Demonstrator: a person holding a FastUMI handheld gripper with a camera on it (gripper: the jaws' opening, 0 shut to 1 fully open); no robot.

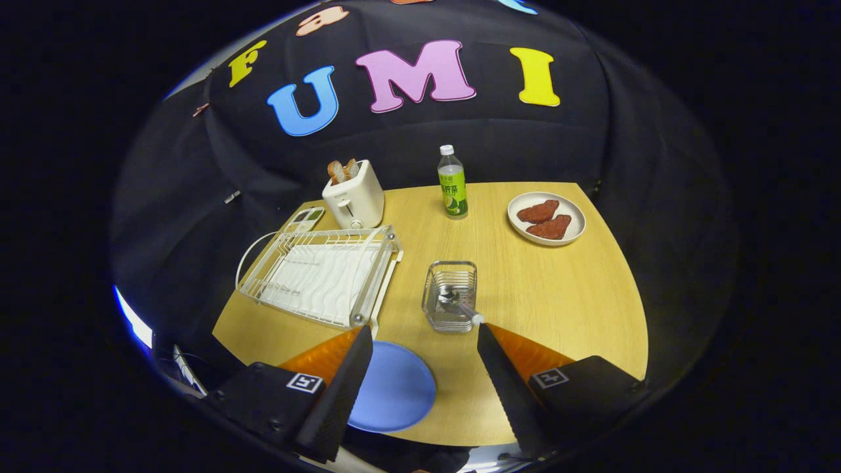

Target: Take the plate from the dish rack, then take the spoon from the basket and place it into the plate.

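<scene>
A blue plate (394,387) lies flat on the wooden table (558,289), partly between my fingers and close to the left one. My gripper (425,345) is open and holds nothing. Just ahead of the fingers stands a small wire basket (450,295) with a metal spoon (456,303) in it; the spoon's handle tip pokes out toward the right finger (499,368). The white dish rack (322,276) sits beyond the left finger (351,368), with no dishes in it.
A white toaster (353,195) with bread stands behind the rack, with a small device (303,219) beside it. A green-labelled bottle (452,184) stands mid-back. A white plate with two brown pieces of food (546,218) sits at the back right.
</scene>
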